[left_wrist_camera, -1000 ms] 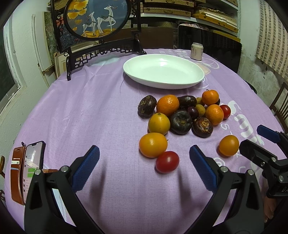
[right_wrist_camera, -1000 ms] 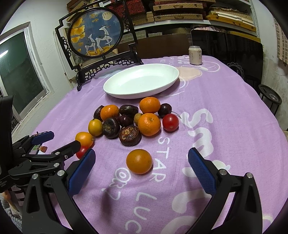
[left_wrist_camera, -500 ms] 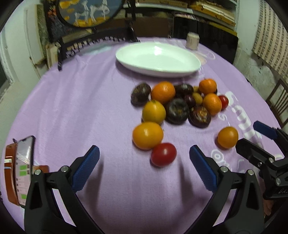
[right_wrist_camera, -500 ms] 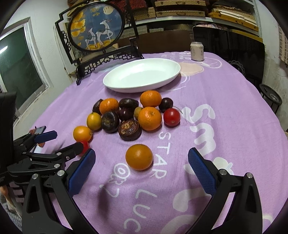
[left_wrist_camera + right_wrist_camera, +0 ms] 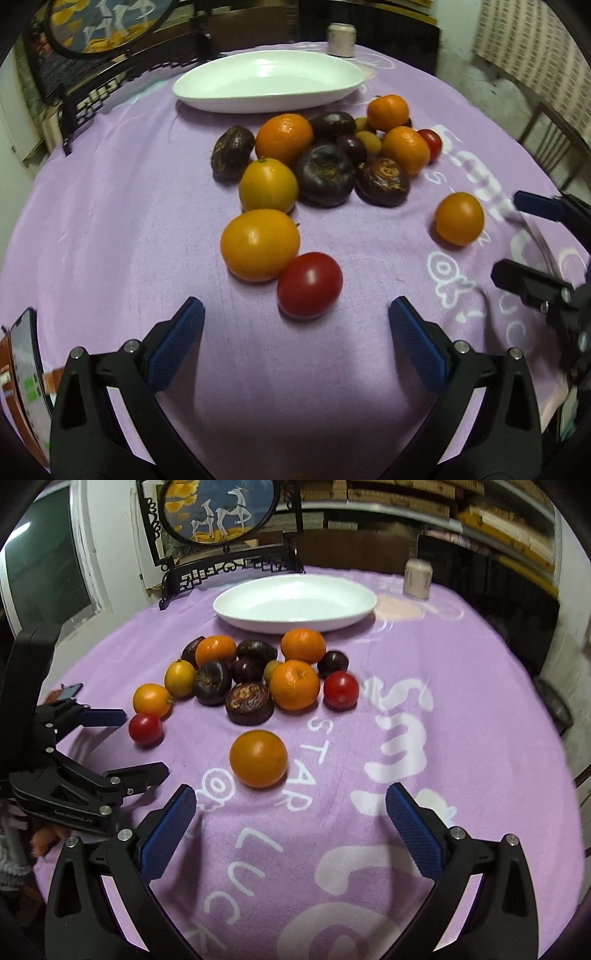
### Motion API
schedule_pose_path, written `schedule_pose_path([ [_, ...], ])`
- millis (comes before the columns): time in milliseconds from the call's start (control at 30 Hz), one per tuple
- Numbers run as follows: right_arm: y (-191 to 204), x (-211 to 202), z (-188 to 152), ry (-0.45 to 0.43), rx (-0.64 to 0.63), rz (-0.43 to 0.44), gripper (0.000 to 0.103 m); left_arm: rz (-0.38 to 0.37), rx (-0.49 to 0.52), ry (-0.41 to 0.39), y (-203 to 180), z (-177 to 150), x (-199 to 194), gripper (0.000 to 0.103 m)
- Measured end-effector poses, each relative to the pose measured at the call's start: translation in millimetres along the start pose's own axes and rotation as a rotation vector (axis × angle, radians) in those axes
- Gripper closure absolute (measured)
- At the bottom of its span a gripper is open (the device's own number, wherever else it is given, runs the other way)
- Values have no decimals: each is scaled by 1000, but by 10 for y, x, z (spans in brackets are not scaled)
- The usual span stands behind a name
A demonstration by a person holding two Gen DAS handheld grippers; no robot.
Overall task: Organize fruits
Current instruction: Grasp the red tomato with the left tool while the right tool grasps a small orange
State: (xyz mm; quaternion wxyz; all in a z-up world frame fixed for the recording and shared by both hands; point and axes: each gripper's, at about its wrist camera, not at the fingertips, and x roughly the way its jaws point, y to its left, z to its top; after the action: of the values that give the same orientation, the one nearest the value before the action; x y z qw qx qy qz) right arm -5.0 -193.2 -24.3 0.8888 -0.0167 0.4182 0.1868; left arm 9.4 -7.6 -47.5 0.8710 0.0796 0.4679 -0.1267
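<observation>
A heap of oranges, dark purple fruits and tomatoes [image 5: 325, 155] lies on the purple cloth in front of an empty white oval plate [image 5: 269, 83]. My left gripper [image 5: 295, 325] is open just short of a red tomato [image 5: 309, 285] that touches a yellow-orange fruit [image 5: 260, 243]. In the right wrist view the same heap [image 5: 258, 675] sits below the plate [image 5: 295, 602]. My right gripper [image 5: 290, 812] is open just behind a lone orange [image 5: 258, 758]. That lone orange [image 5: 459, 223] also shows at the right of the left wrist view.
A beverage can [image 5: 416, 579] stands behind the plate at the right. A black carved stand with a round deer picture [image 5: 218, 524] rises behind the plate. A phone [image 5: 29, 373] lies at the table's left edge. White lettering covers the cloth [image 5: 402, 716].
Both grippers have moved forward and lower toward the fruit, so the tomato and the lone orange now sit closer to their fingertips. Both stayed open.
</observation>
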Motion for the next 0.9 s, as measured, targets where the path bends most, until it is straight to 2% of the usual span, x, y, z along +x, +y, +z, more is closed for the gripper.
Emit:
schedule_pose_path([
  [67,-66,28,9,17,36,60,1,3,6,-1,-12,-14,-3,2],
  [200,-79,58,41,46,47,67,1,-1,-4,-2,0,26,-24,2],
  [267,-45,60,63,51,26,61,1,-27,-14,-29,12,49,-66,2],
  [300,-34,61,75,49,14,55,1,-36,-13,-39,11,58,-91,3],
  [367,0,62,130,29,-15,36,3,-45,8,-53,-28,79,-114,12],
  [400,7,74,150,23,-21,30,13,-49,24,-50,-64,88,-106,20],
  [500,2,141,216,38,-17,50,29,-47,41,-54,-103,123,-104,25],
  [667,14,286,231,78,-23,67,44,-59,21,-33,-34,179,-21,36],
  [733,15,269,227,72,-22,77,47,-50,30,-35,-26,168,-39,50],
  [800,10,278,229,76,-17,85,49,-56,30,-39,-5,137,-70,57],
  [867,22,275,233,75,-18,100,56,-59,23,-43,17,121,-87,64],
  [900,35,279,231,78,-24,111,63,-63,18,-45,25,116,-94,69],
])
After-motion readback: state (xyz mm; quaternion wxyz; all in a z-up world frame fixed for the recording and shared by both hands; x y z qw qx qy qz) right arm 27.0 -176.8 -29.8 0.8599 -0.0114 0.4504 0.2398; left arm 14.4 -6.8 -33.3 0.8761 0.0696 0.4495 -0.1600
